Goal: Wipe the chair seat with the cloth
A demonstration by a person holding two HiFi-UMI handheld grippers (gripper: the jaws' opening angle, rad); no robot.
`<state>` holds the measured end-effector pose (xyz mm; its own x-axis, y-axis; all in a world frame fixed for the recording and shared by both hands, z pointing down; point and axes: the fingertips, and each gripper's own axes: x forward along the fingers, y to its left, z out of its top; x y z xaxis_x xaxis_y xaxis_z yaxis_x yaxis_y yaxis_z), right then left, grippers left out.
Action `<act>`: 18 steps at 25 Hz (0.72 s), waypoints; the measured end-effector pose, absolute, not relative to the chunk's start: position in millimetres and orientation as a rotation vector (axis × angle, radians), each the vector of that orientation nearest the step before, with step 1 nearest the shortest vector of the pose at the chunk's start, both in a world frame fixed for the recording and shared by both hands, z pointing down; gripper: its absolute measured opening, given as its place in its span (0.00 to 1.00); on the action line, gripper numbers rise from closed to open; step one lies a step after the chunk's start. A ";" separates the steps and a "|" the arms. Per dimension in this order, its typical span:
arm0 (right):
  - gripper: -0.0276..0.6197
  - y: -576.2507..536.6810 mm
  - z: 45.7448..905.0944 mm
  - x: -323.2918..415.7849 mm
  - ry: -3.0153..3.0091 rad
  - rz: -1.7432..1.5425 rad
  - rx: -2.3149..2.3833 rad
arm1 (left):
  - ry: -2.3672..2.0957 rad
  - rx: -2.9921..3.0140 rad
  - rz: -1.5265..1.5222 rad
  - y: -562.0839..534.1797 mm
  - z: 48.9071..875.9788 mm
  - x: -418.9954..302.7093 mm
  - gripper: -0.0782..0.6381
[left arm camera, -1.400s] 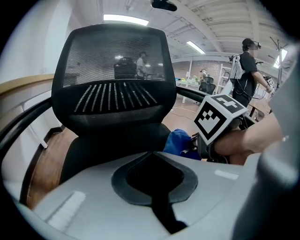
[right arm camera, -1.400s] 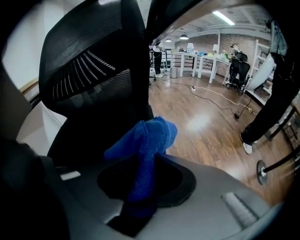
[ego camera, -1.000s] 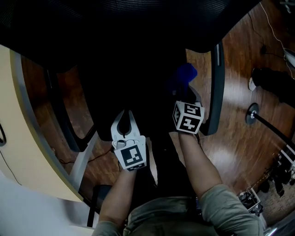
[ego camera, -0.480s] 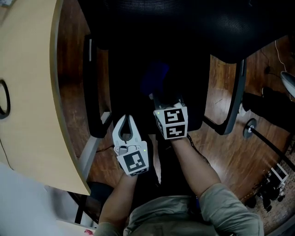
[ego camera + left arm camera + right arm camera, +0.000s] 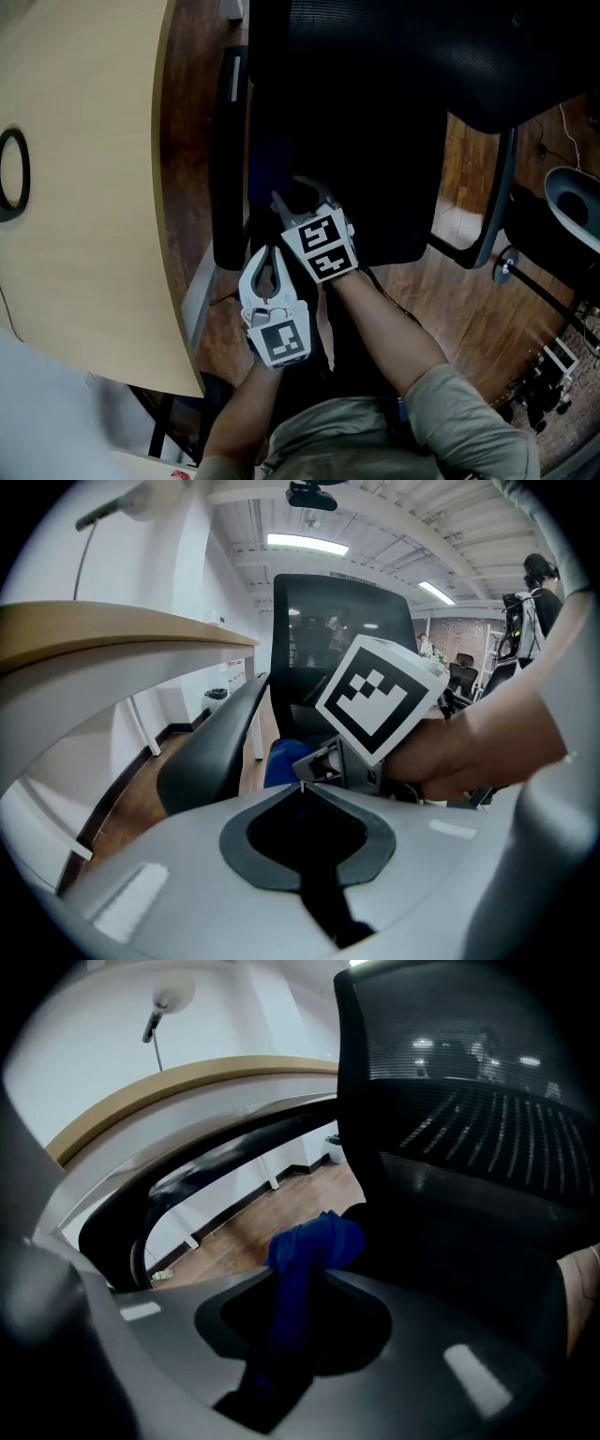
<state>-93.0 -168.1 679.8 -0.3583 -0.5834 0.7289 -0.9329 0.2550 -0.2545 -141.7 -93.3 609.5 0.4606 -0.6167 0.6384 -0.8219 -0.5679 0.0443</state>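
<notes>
The black chair seat (image 5: 375, 178) fills the middle of the head view, with the mesh backrest (image 5: 469, 1101) at its far side. A dark blue cloth (image 5: 307, 1246) is bunched between the jaws of my right gripper (image 5: 300, 1279), which is shut on it. That gripper (image 5: 287, 199) lies over the seat's left part, close to the left armrest (image 5: 226, 159); the cloth (image 5: 270, 169) shows dimly ahead of it. My left gripper (image 5: 265, 251) is shut and empty at the seat's front left corner, just behind the right one. From the left gripper (image 5: 300, 786) I see the cloth (image 5: 284, 759) and the right gripper's marker cube.
A beige curved desk (image 5: 84, 187) runs along the left, close to the left armrest. The right armrest (image 5: 497, 197) stands over wooden floor (image 5: 459, 291). A dark round bin or base (image 5: 572, 211) and cables lie at the right.
My right gripper has carried the blue cloth leftward across the seat, from near the right armrest to near the left one. The left gripper stays shut by the seat's front edge.
</notes>
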 end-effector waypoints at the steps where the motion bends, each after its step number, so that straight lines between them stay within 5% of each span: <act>1: 0.18 -168.5 682.8 -98.3 -2.039 0.935 1.358 | -1.221 2.363 0.825 -92.7 611.4 -144.6 0.12; 18: 0.18 -133.0 712.5 -25.0 -1.917 1.010 1.404 | -1.137 2.378 0.863 -82.1 628.8 -87.7 0.12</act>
